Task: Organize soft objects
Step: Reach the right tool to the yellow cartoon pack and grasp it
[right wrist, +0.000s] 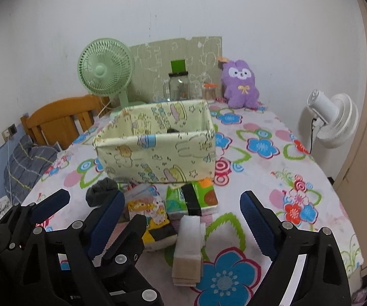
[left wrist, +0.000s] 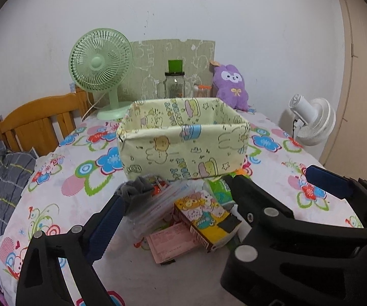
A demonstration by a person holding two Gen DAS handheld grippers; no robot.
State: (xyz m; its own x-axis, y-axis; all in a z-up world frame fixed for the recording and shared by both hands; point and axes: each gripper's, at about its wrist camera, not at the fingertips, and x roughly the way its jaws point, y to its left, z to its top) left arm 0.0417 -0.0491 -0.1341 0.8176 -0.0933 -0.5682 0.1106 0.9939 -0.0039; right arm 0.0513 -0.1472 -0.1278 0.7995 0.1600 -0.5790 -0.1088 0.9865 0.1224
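A tabletop point(right wrist: 298, 158) under a flowered cloth carries everything, and the largest thing on it is a pale yellow fabric bin point(right wrist: 157, 153) with cartoon prints, open at the top and set mid-table, probably as the place the soft items are meant to go. Just in front of the bin lies a small heap: a green tissue pack point(right wrist: 203, 196), a cartoon-printed pack point(left wrist: 206, 214), a folded white and beige cloth point(right wrist: 187, 250), clear zip bags point(left wrist: 157, 204) and a rolled grey sock point(left wrist: 137, 191). The left tool point(left wrist: 175, 199) stands wide open and empty over the heap, one pad beside the sock. The right tool point(right wrist: 180, 211) is likewise open and empty, straddling the cloth and tissue pack.
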